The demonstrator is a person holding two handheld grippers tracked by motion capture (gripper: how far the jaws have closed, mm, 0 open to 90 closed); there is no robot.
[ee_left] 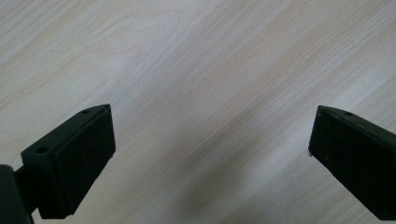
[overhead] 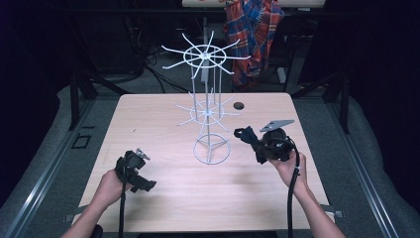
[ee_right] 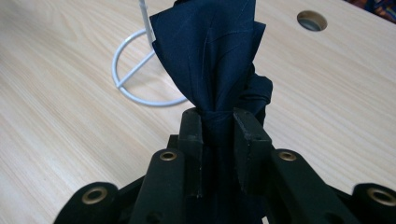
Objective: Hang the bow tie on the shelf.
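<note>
A pale wood-grain surface (overhead: 163, 193) stands in a dim room, brightly lit from above while everything around it falls into darkness. A round cable hole (overhead: 239, 105) sits near its far edge. Grey floor (overhead: 44, 148) surrounds it, with metal rails (overhead: 34, 196) running along both sides. Behind, dark frame legs (overhead: 74, 99) and cables show, and a red-and-blue plaid cloth (overhead: 252, 34) hangs there.

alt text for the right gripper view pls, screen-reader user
The right hand-held gripper pinches a bunched dark navy cloth that stands up between its black jaws. Behind it, a light wooden table holds the round base of a white wire rack.
</note>
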